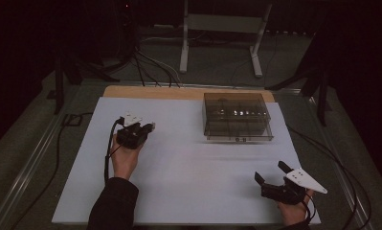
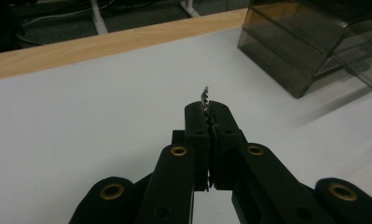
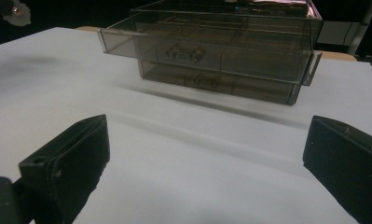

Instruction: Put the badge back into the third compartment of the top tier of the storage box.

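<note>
My left gripper hovers over the left half of the white table top, held in a hand. In the left gripper view its jaws are shut on a small silvery metal piece, ridged like a screw, whose tip sticks out past the fingertips. My right gripper rests near the front right corner, open wide with nothing between its fingers. A smoky transparent drawer box stands at the back right. In the right gripper view its upper drawer is pulled out a little.
The white sheet covers a wooden table whose bare edge shows at the back. Cables trail from both grippers off the table sides. A metal stand and more cables lie on the floor behind.
</note>
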